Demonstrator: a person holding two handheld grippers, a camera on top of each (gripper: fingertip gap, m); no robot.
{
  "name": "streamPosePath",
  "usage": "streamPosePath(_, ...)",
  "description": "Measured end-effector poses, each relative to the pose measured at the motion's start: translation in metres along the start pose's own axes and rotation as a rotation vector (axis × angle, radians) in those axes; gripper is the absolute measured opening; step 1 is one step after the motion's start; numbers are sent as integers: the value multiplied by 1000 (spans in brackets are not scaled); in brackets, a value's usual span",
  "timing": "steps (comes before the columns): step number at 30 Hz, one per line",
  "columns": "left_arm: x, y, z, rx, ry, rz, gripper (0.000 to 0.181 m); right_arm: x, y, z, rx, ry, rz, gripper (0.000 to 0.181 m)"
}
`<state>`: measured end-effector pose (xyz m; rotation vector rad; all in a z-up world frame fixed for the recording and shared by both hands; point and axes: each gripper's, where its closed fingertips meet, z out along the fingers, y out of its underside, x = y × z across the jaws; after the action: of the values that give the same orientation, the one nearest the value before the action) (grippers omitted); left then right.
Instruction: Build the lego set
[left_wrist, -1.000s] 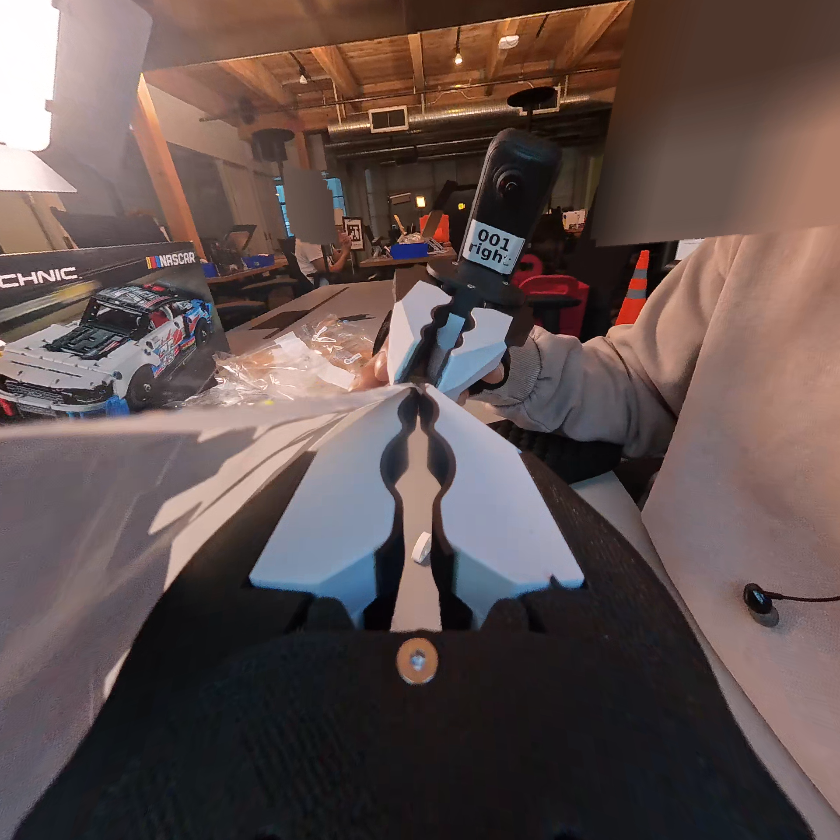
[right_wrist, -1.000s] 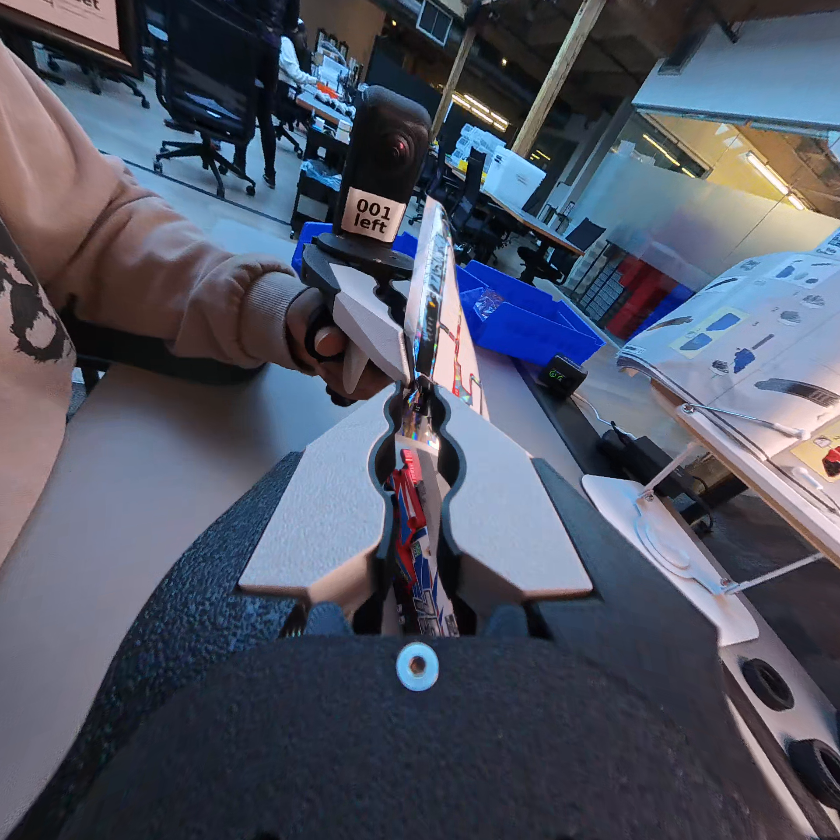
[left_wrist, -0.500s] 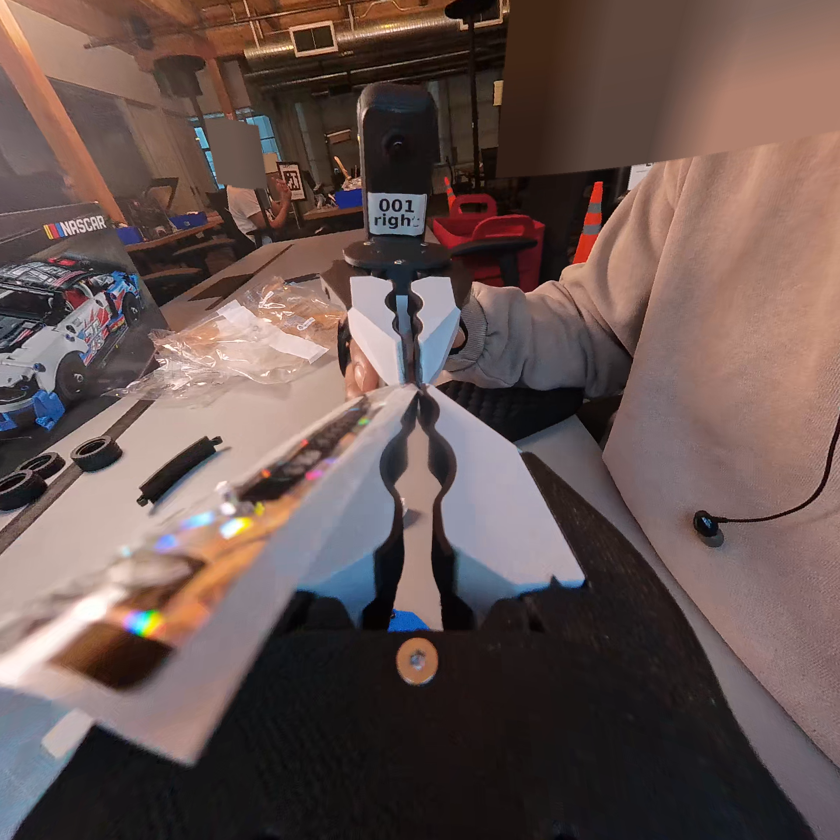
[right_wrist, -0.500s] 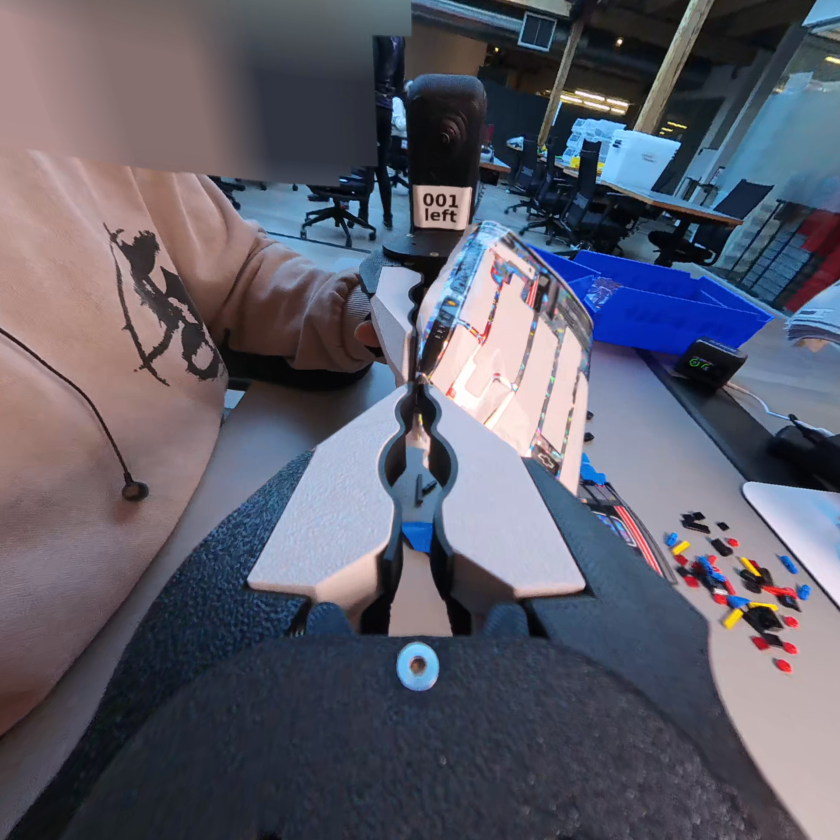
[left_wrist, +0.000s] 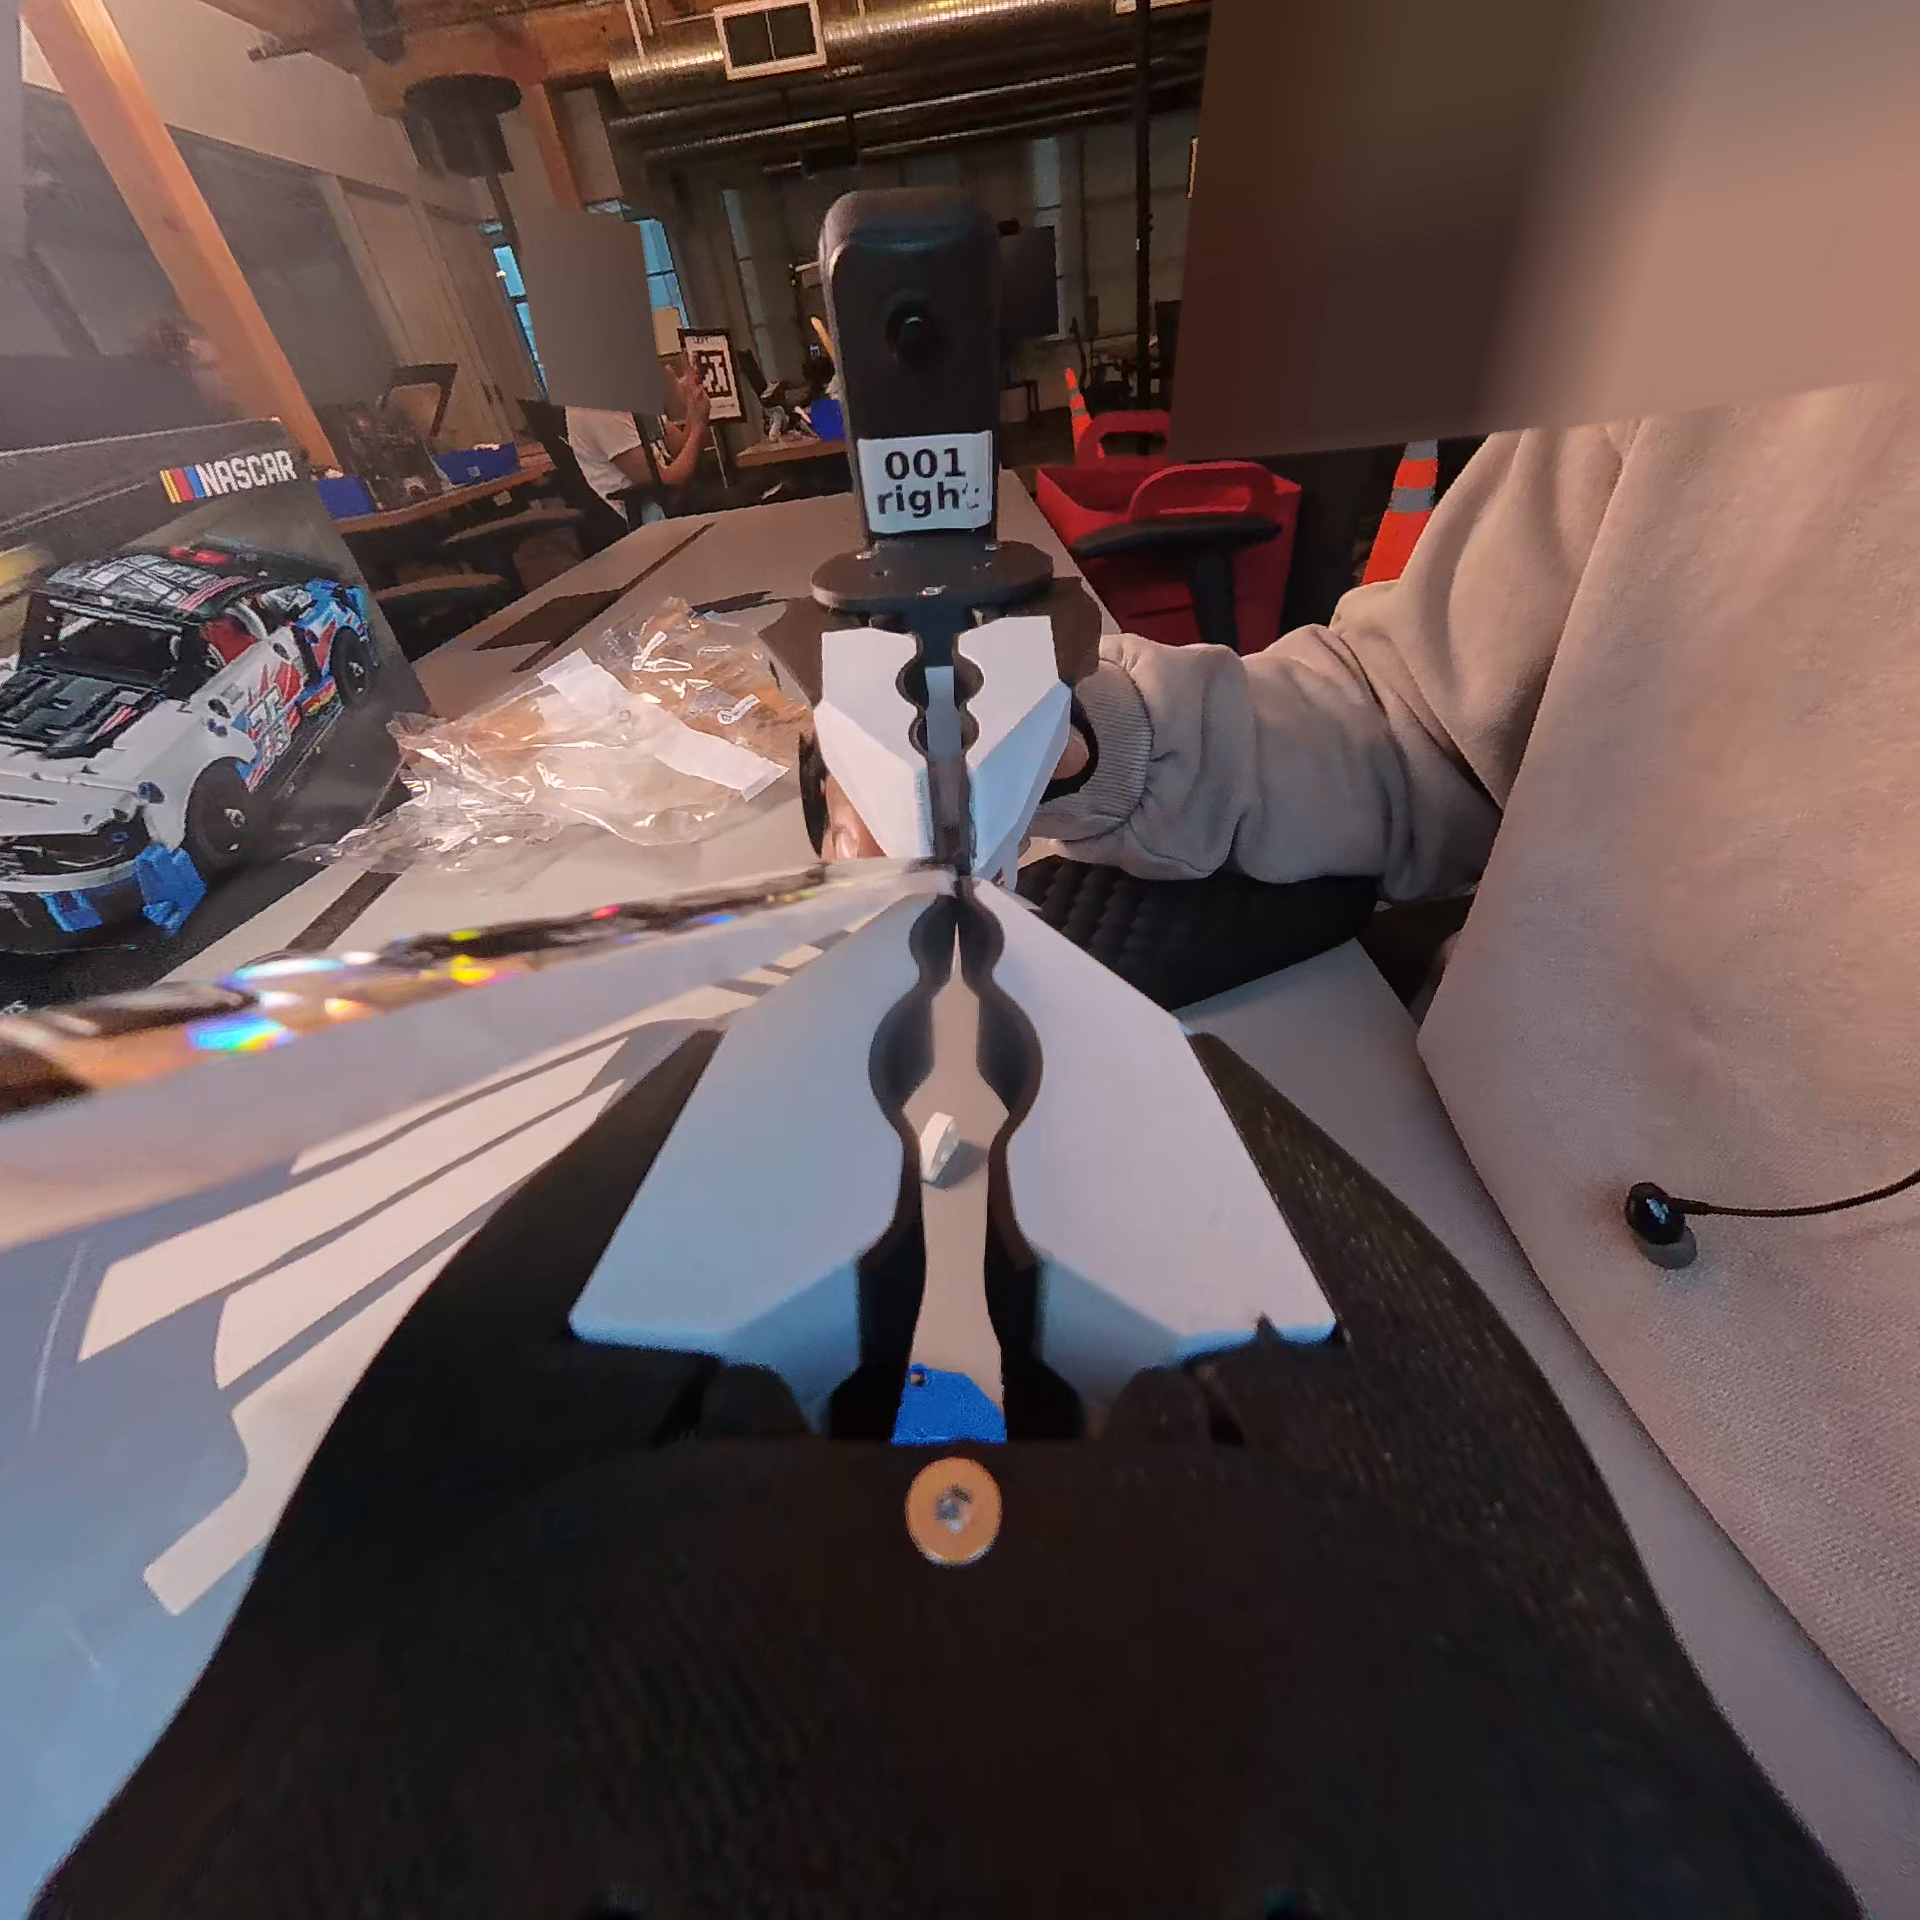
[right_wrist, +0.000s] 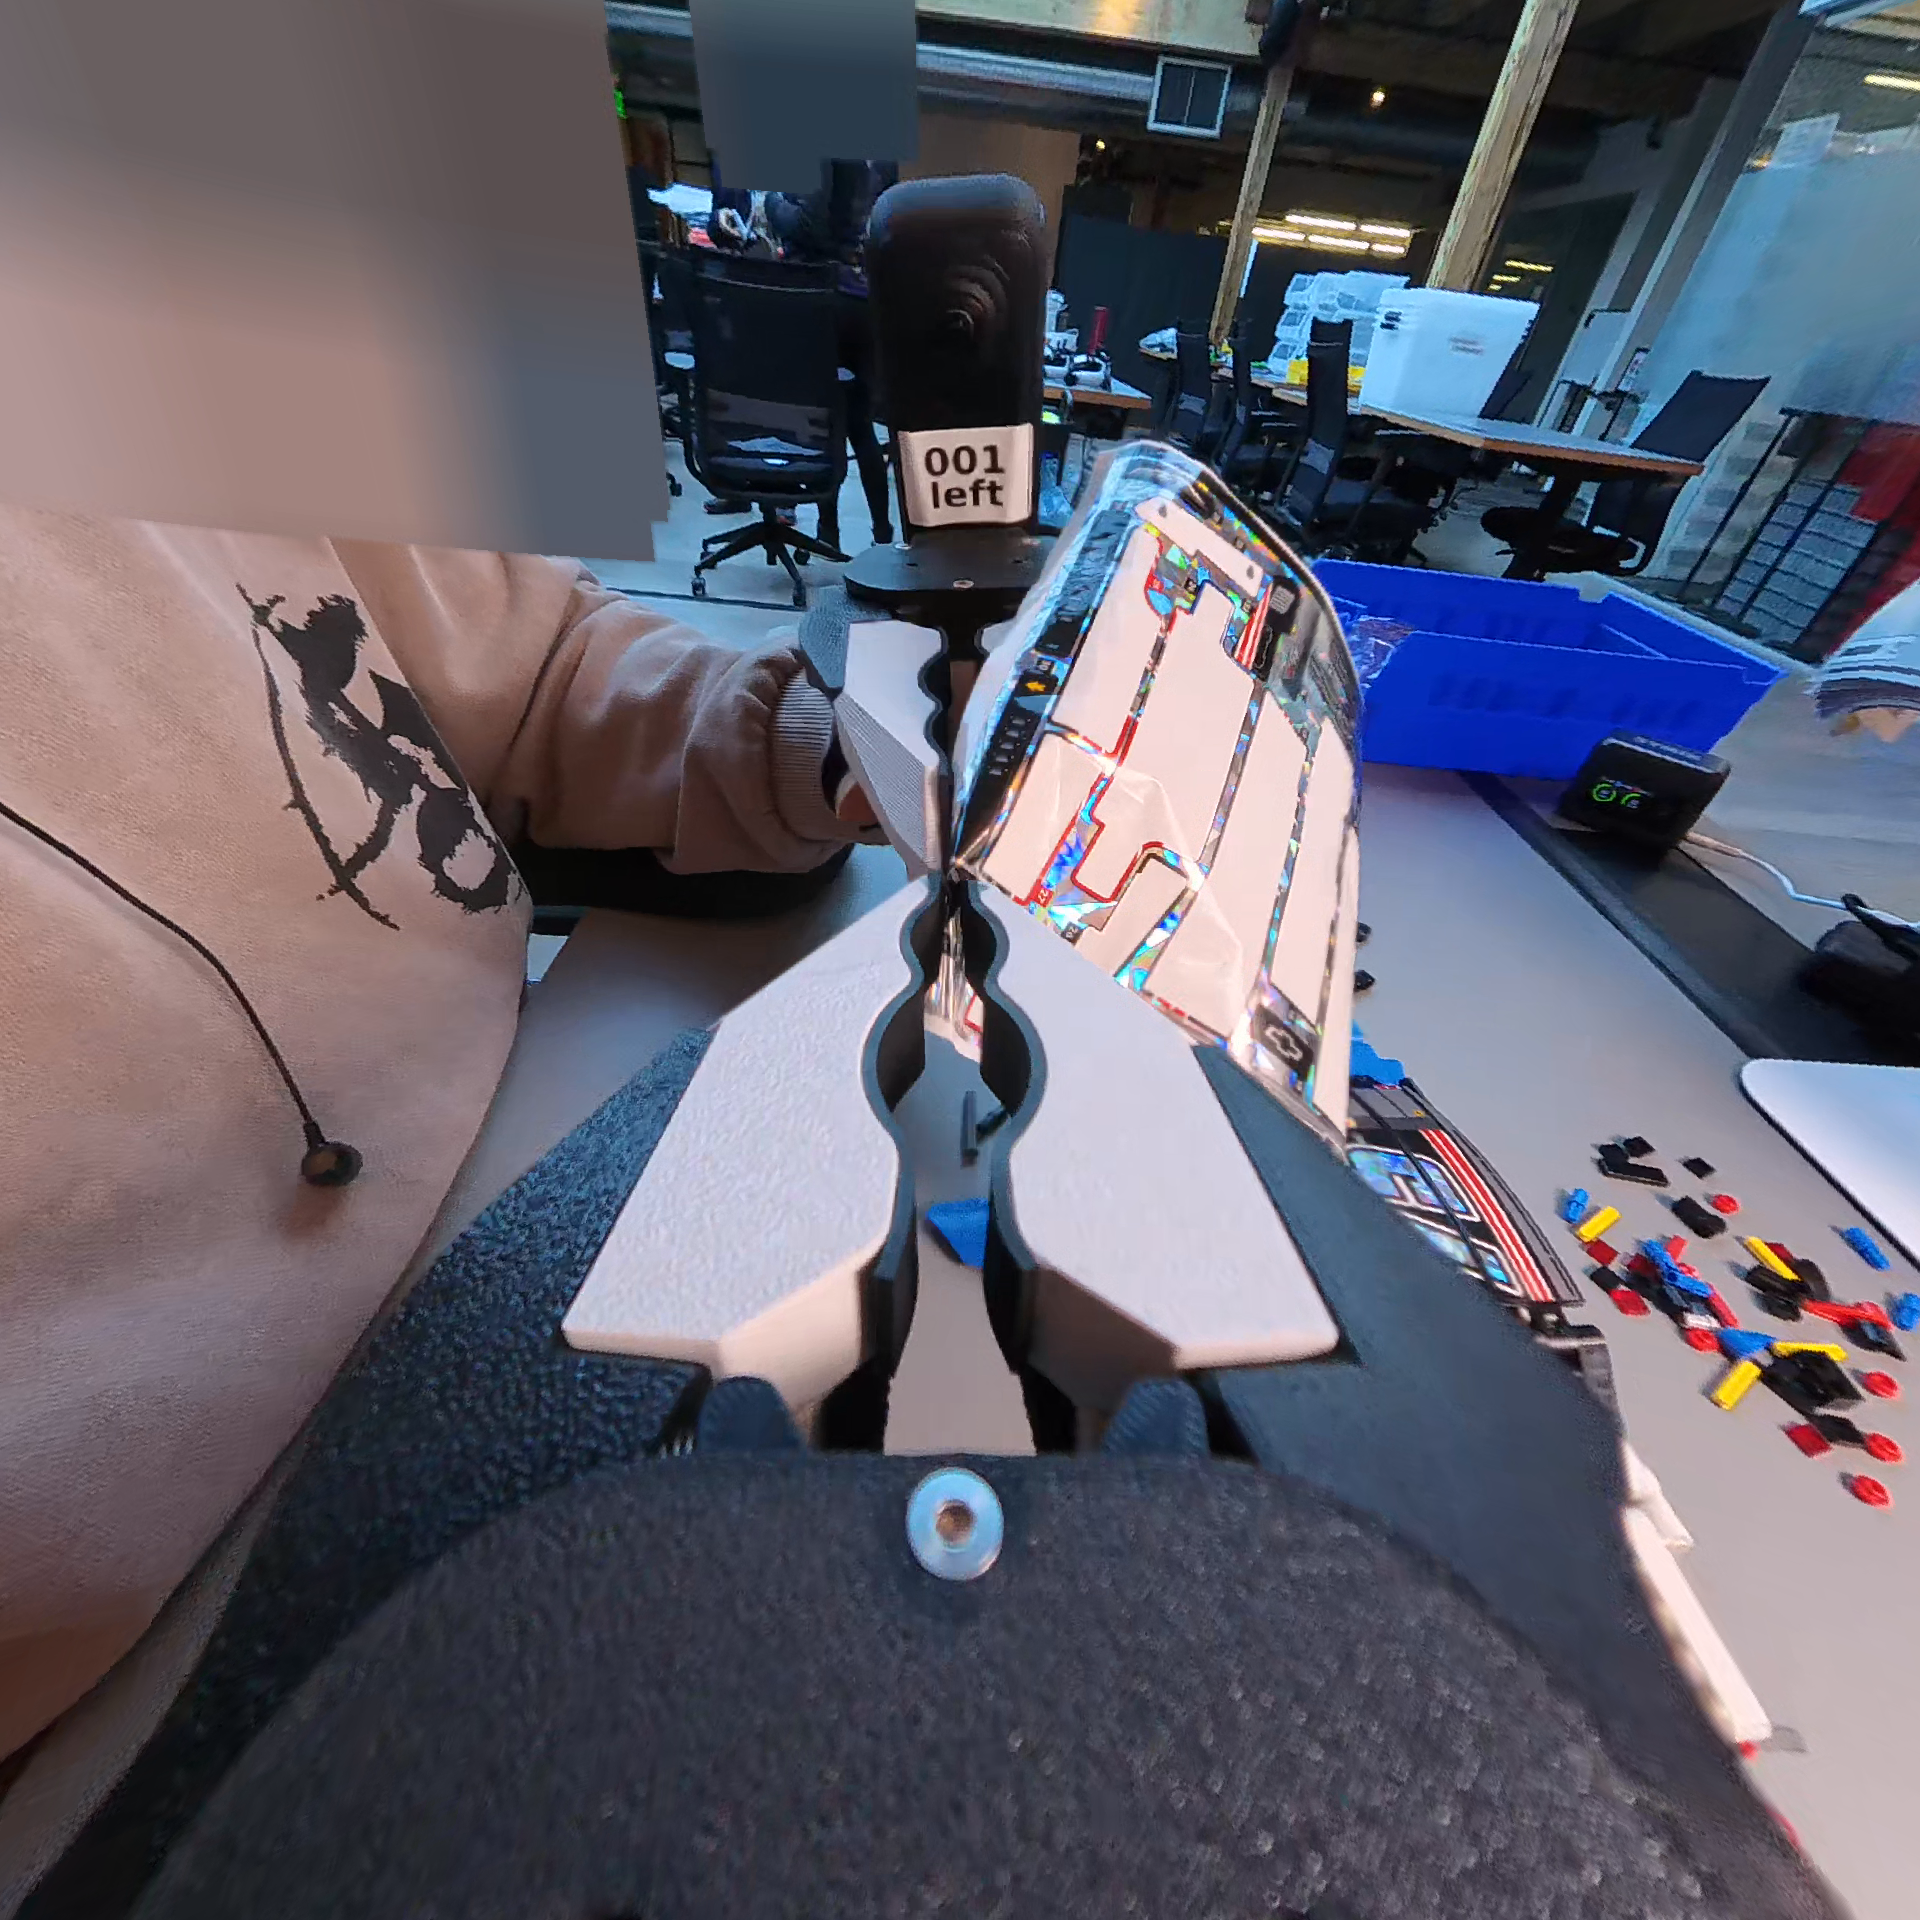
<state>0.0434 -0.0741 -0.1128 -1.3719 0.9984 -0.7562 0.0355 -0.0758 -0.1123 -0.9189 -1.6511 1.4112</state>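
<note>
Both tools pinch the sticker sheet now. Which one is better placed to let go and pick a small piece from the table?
Probably the right tool: the loose pieces lie just to its right, while the left tool can hold the sticker sheet.

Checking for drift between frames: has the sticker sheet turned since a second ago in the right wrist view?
Yes. The sticker sheet was edge-on then; now its printed face shows, right of the left gripper, before the blue bin.

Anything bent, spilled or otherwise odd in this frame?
The sticker sheet is pinched at one corner by both the left gripper and the right gripper, tip to tip, and it bows in a curve. Small loose pieces lie scattered on the table.
</note>
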Motion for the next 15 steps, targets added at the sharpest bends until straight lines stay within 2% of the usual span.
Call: streamPosePath(15, -9, 16, 4, -112, -78, 77, 0, 12, 14, -2, -77, 67, -52, 0)
